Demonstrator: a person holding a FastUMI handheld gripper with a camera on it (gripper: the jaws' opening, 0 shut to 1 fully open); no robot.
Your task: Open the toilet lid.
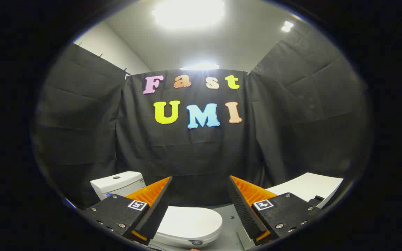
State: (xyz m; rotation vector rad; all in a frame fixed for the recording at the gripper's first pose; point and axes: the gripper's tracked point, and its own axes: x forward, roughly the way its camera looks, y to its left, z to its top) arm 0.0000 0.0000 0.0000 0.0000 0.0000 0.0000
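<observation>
3 black cloth walls (201,153) are enclosing the booth, hanging in folds at the left, at the far side and at the right, with a pale ceiling (243,42) above them. 2 ceiling lights (188,12) are glowing overhead, 1 large and bright near the middle and 1 small off to the right, and a third bright strip is showing just above the top edge of the far cloth.

Low in the scene, a white toilet (187,223) is standing on a grey floor (230,223). Its cistern (117,184) is sitting at the far left, against the cloth, with a small round button on top. The toilet lid (190,218) is lying flat and closed over the bowl, its smooth white top showing between the fingers and partly hidden behind the left one. A small round fitting is showing on the near rim of the bowl below the lid.

At the right, a white slanted panel (309,188) is rising beyond the right finger; I cannot tell what it belongs to.

The hand-held gripper (199,184) is hovering above the toilet with its 2 fingers (157,200) spread wide apart, gripping nothing. Each finger is showing a ribbed inner face and is carrying a small square marker on its mount. The tips are pointing toward the far cloth, and they are not touching the lid.
</observation>
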